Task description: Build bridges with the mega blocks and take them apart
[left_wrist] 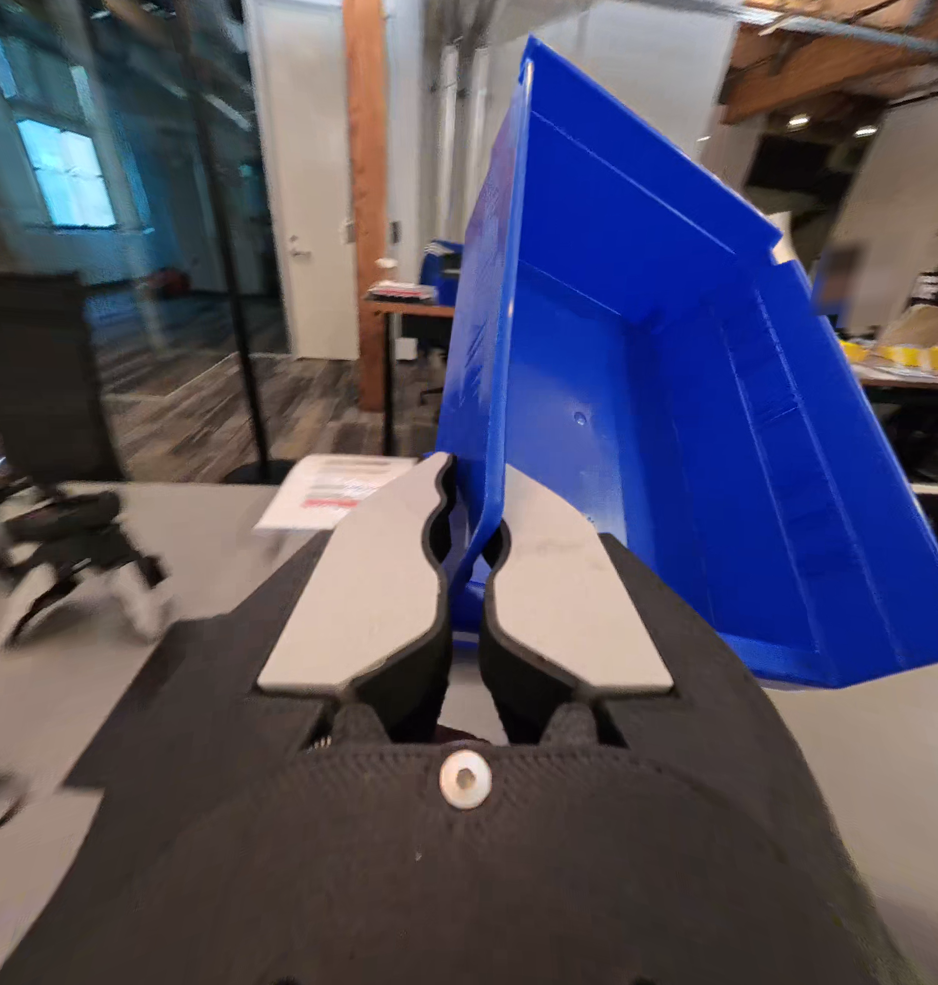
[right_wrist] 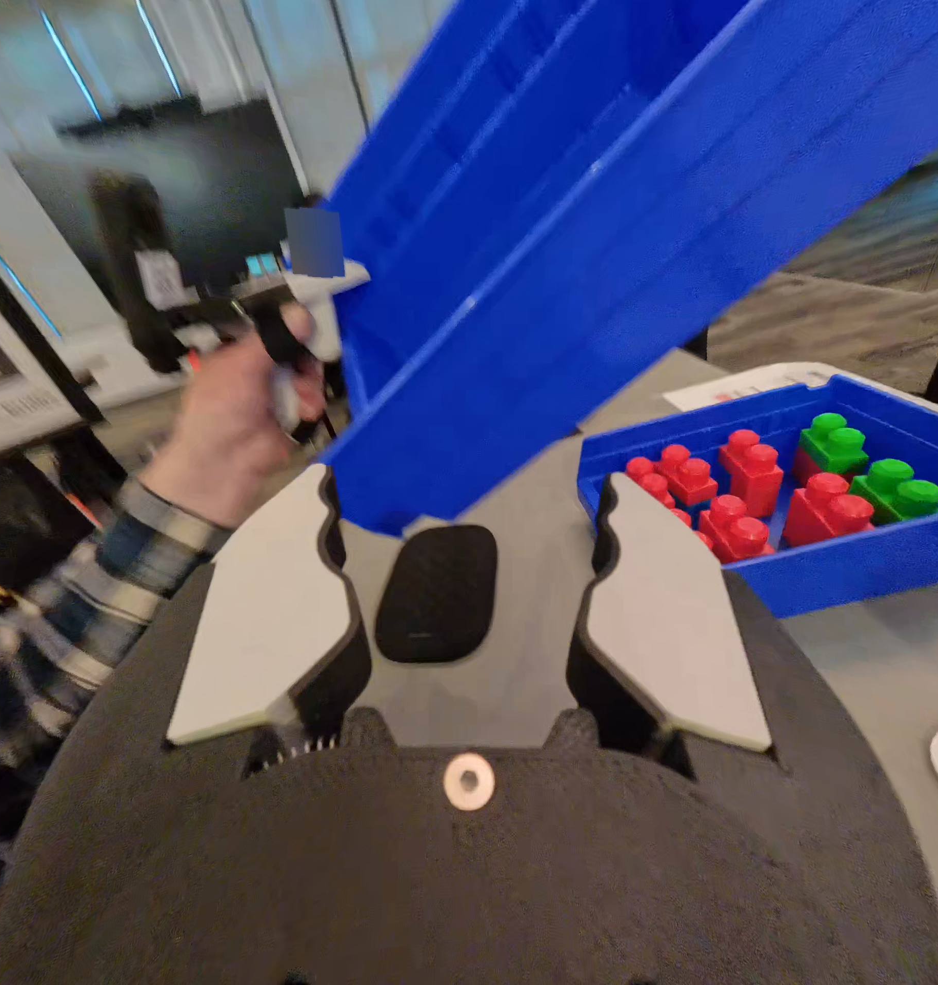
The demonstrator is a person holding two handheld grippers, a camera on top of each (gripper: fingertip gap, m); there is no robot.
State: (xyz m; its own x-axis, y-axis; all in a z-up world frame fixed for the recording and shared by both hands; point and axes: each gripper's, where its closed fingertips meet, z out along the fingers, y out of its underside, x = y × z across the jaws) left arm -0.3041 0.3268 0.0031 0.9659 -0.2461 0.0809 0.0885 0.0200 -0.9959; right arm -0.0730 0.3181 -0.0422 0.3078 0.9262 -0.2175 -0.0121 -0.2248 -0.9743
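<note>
left gripper clamps bin wall | right fingertip hidden | background blurred

The left tongs clamp the wall of a tilted blue bin, pads pressed to either side. The right tongs stand wide apart with nothing between them. A hand in a plaid sleeve grips the left handle.
</note>
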